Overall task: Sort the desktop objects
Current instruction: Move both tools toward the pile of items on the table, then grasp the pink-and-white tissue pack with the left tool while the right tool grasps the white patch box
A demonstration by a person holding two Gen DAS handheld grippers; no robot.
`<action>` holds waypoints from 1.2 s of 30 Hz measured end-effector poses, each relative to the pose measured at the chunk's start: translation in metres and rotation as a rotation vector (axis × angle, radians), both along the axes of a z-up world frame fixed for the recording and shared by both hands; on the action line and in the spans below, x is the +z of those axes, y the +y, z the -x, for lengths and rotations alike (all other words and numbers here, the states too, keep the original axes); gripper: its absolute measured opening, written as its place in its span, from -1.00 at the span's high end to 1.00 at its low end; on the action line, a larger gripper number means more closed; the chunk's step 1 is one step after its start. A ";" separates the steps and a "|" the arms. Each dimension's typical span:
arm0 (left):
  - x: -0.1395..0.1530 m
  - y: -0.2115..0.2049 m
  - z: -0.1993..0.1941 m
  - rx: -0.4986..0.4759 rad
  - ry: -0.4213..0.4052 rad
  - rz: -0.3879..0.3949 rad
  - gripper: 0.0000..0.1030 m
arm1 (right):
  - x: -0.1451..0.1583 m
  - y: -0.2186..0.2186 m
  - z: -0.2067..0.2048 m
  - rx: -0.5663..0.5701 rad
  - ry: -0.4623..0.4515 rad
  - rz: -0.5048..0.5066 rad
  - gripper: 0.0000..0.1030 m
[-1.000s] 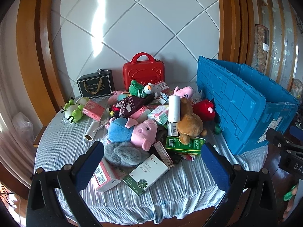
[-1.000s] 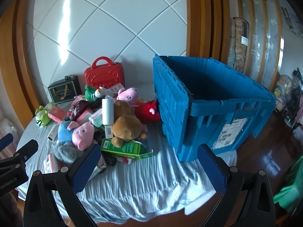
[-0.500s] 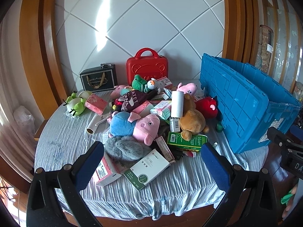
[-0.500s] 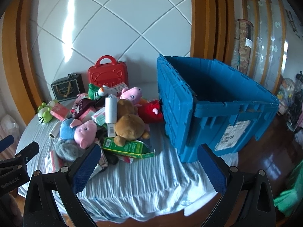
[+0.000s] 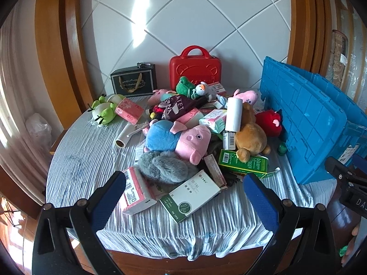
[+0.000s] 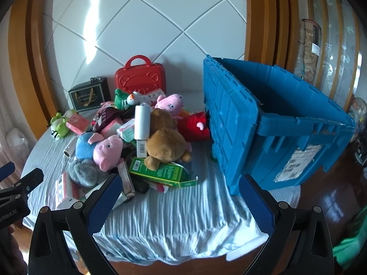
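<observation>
Already crowded: both tools hang wide apart and empty over the heaped surface (image 5: 87, 160).
Left tool (image 5: 183, 192) frames the white-and-green carton (image 5: 192, 194) near the edge; at two o'clock stands the blue plastic crate (image 6: 263, 137). Right tool (image 6: 179, 197) empty. Tugging could topple the brown plush bear (image 5: 250, 137).

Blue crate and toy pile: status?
Left gripper open, right gripper open, both empty. Blue crate open beside toy pile. Nothing sorted yet; approach unobstructed.

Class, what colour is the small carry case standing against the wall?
Red; the carry case shows best in the left wrist view.
</observation>
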State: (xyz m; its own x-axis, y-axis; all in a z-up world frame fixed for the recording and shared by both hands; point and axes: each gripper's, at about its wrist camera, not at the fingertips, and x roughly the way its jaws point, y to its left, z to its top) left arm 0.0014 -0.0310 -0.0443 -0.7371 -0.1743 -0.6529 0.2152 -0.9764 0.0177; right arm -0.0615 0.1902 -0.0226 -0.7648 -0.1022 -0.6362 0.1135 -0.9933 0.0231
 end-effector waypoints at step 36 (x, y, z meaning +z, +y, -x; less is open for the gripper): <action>-0.204 -0.176 0.115 0.014 -0.413 -0.169 -1.00 | -0.192 -0.186 0.088 0.033 -0.474 -0.076 -1.00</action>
